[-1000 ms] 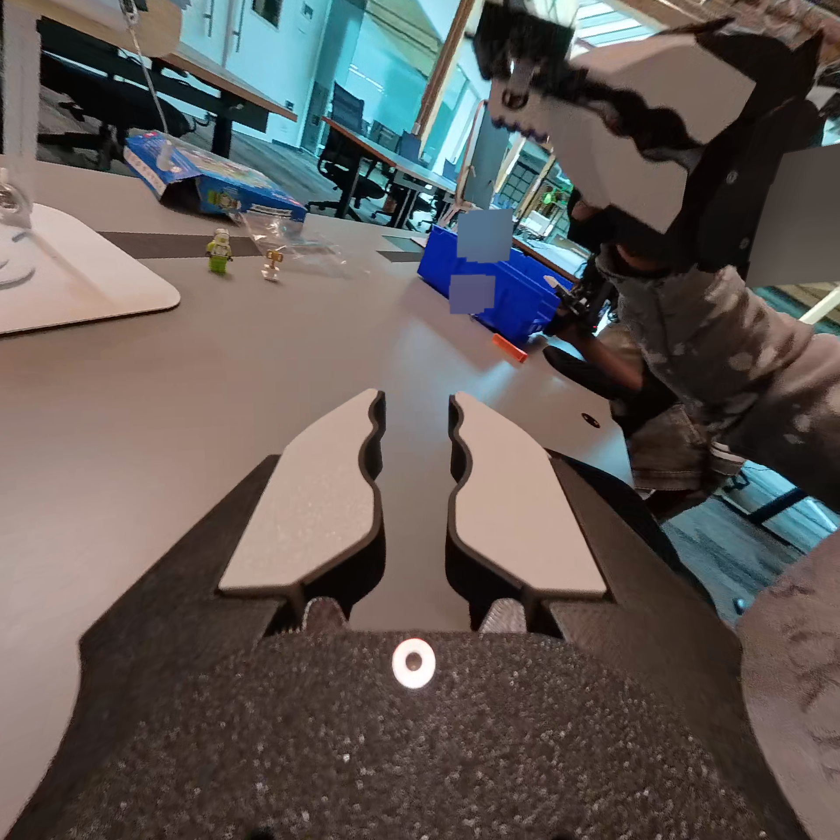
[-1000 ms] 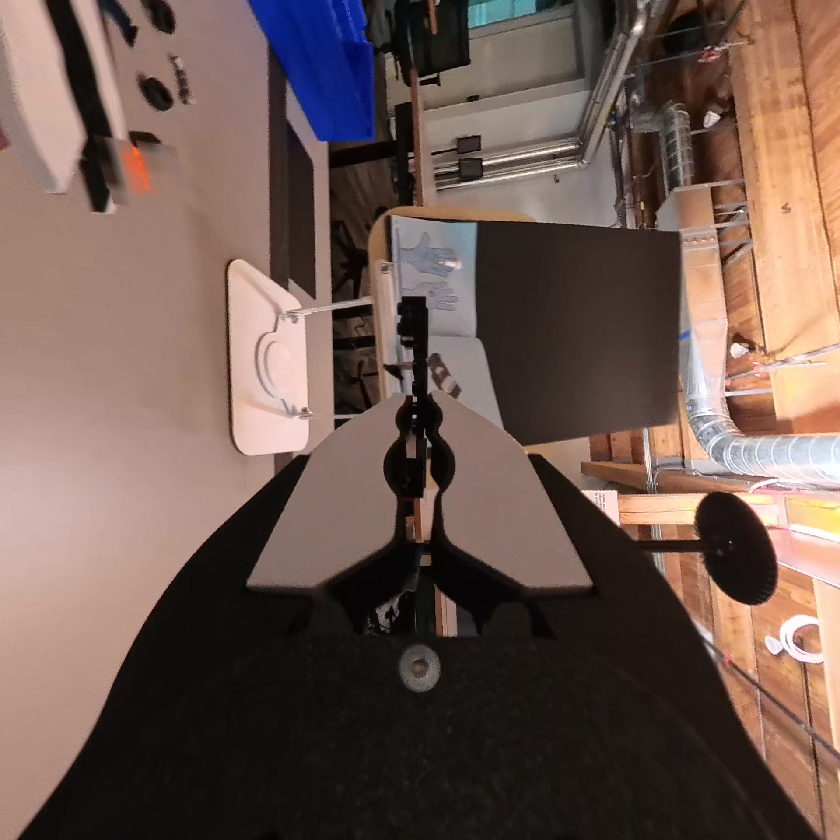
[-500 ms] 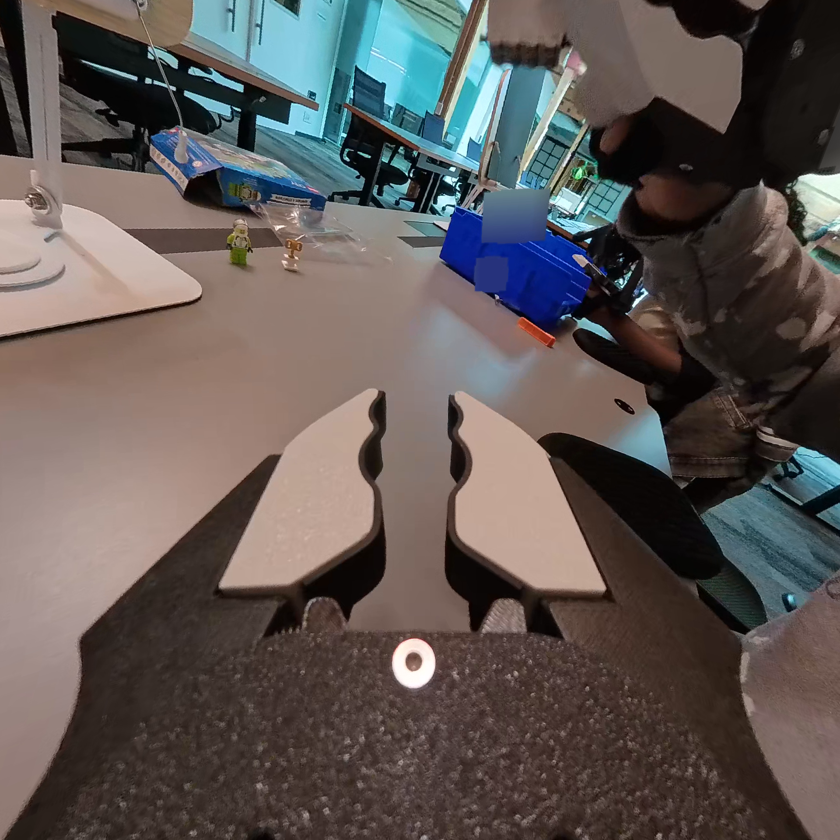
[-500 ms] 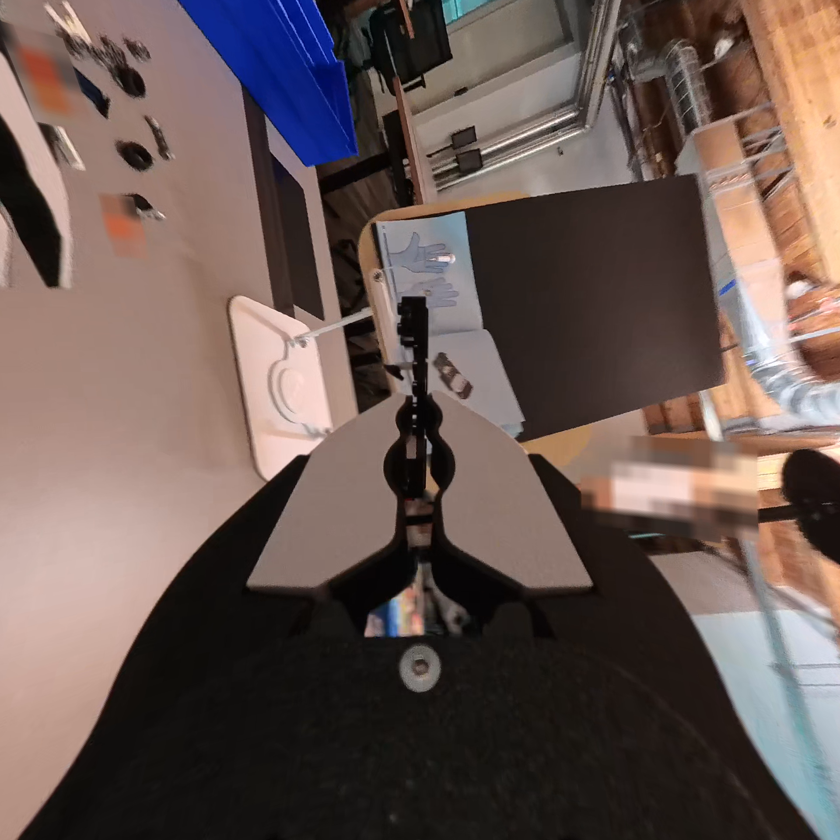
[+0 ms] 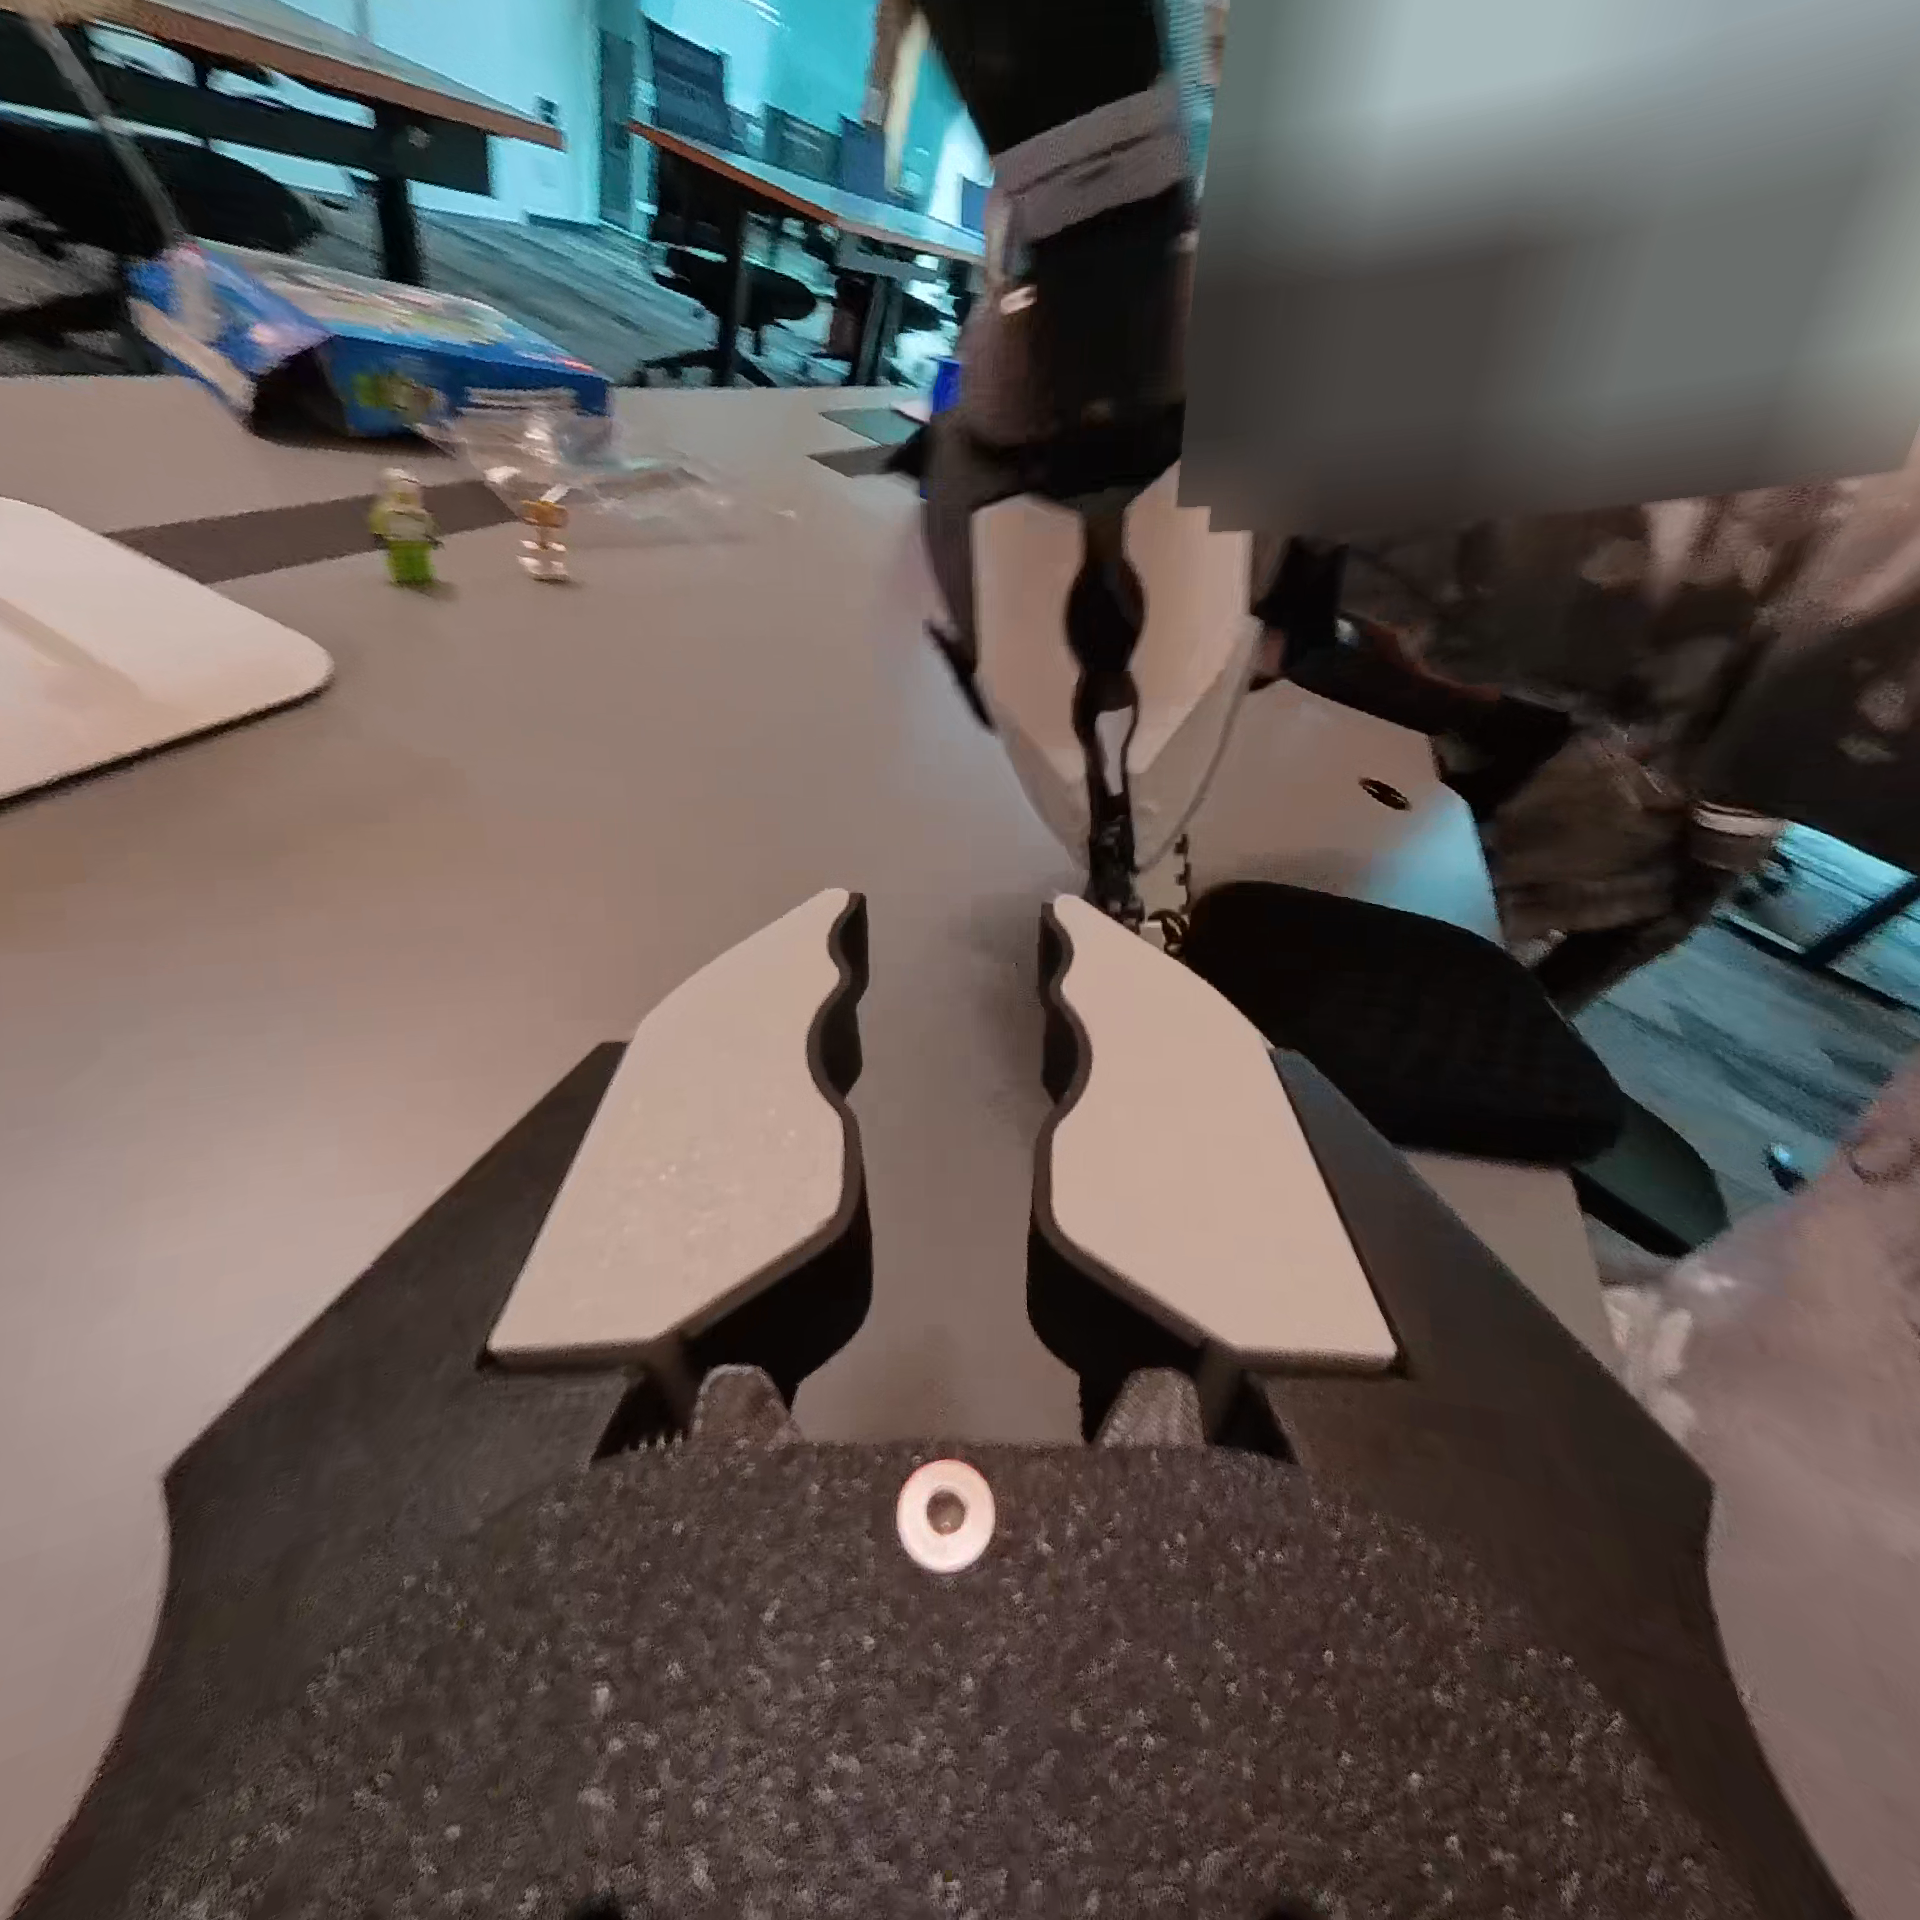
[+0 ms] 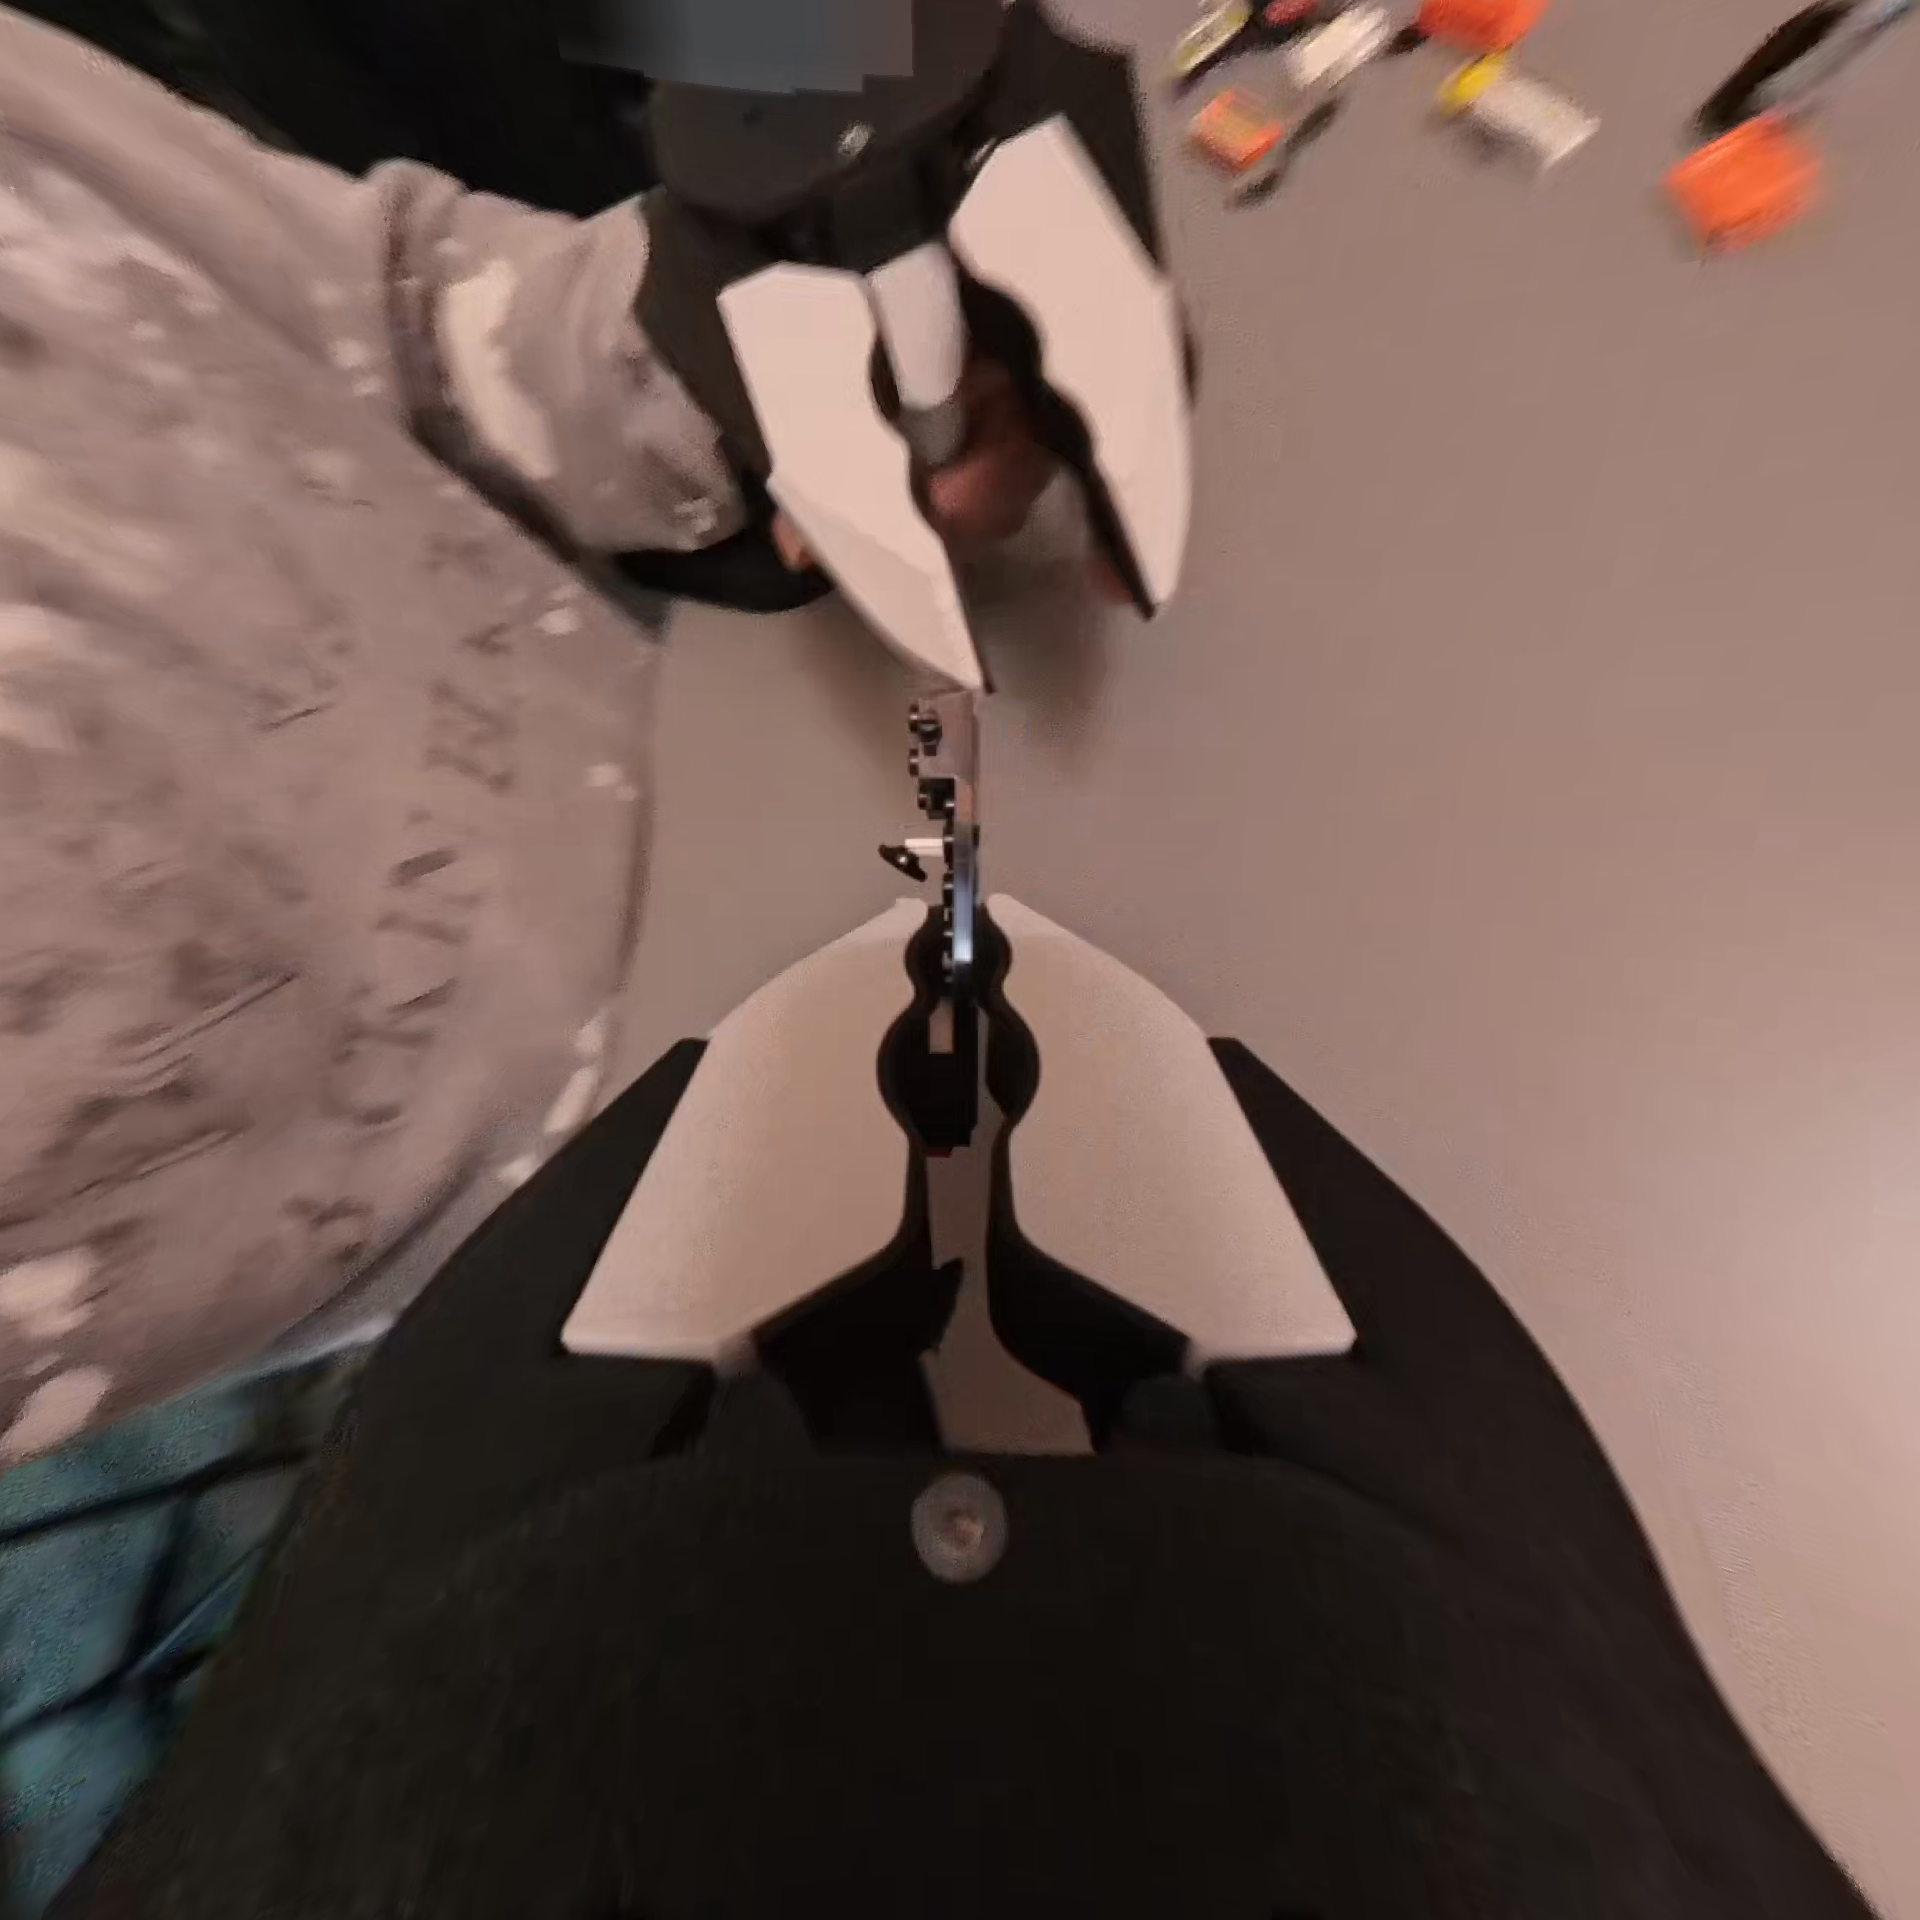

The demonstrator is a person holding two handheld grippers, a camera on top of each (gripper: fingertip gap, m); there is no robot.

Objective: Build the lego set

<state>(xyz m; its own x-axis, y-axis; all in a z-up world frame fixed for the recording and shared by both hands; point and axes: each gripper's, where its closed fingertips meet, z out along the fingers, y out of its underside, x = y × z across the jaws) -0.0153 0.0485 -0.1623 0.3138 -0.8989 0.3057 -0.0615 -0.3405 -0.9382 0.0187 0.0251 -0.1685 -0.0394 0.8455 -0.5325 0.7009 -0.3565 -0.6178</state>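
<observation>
Here the right gripper (image 6: 954, 914) pinches a thin black lego piece (image 6: 951, 821) — left gripper (image 5: 948, 914) parted, empty.

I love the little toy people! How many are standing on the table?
2: a green figure and a smaller tan one just right of it, both near the blue box. More may be hidden.
</observation>
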